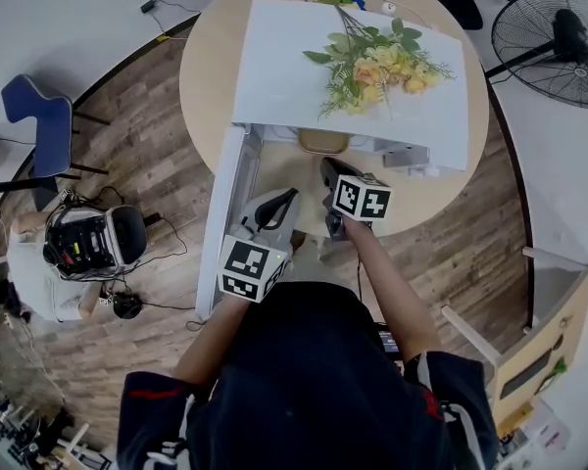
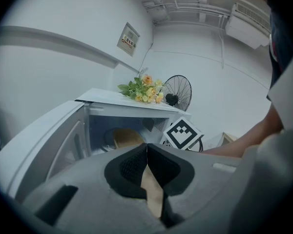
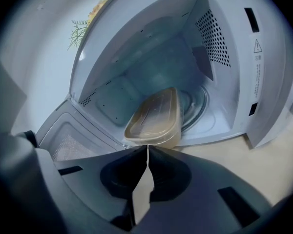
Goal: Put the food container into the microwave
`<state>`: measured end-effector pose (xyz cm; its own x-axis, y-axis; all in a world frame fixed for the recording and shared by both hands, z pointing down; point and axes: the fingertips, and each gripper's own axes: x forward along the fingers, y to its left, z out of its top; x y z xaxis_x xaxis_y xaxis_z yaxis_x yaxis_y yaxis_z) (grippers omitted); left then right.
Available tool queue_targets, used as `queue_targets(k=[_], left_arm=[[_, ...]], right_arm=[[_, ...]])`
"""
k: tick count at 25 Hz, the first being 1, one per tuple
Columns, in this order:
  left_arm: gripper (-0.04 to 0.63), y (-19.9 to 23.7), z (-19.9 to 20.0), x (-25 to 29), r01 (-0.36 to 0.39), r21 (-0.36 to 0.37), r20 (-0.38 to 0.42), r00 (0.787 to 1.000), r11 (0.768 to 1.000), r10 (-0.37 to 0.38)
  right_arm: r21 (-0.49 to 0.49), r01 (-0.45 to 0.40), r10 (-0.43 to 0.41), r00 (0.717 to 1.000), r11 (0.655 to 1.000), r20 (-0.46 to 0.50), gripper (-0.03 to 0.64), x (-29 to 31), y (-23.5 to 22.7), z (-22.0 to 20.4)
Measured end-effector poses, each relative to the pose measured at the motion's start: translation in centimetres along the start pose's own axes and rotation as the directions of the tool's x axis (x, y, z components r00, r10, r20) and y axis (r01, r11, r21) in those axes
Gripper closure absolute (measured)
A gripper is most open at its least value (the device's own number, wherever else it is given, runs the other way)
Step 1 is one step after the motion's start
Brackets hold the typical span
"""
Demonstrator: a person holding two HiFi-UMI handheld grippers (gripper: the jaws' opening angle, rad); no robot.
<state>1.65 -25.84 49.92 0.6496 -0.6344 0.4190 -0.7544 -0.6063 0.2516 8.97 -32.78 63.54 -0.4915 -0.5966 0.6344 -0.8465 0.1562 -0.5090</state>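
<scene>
Both closed empty, L gripper (image 2: 146,145) & R gripper (image 3: 147,148); food container (image 3: 154,115) lengthwise into microwave (image 3: 224,43).

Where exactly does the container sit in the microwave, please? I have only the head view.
Observer: In the right gripper view, the container lies at the front of the microwave, with its far end over the turntable.
Operator: Is the right gripper holding it?
Observer: No. The right gripper is shut with nothing between its jaws. Its tips are right at the container's near end, but I cannot tell whether they touch it.
Operator: And the left gripper?
Observer: The left gripper is also shut and empty, and it points at the open microwave.
</scene>
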Motion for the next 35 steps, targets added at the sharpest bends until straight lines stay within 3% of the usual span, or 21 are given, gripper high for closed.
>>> queue_targets(k=[20, 26, 35], left_arm=[[0.577, 0.3, 0.0, 0.0, -0.012, -0.022, 0.008, 1.0, 1.0, 0.012], [0.577, 0.2, 0.4, 0.0, -0.005, -0.013, 0.017, 1.0, 1.0, 0.005], [0.577, -1.1, 1.6, -0.9, 0.02, 0.023, 0.047, 0.999, 1.0, -0.021]], right_arm=[[-0.033, 0.029, -0.03, 0.999, 0.999, -0.011, 0.601, 2.7, -1.0, 2.4], [-0.038, 0.024, -0.025, 1.0, 0.999, -0.009, 0.603, 1.4, -0.9, 2.0], [-0.139, 0.021, -0.014, 0.999, 0.99, 0.044, 0.606, -3.4, 0.9, 1.9]])
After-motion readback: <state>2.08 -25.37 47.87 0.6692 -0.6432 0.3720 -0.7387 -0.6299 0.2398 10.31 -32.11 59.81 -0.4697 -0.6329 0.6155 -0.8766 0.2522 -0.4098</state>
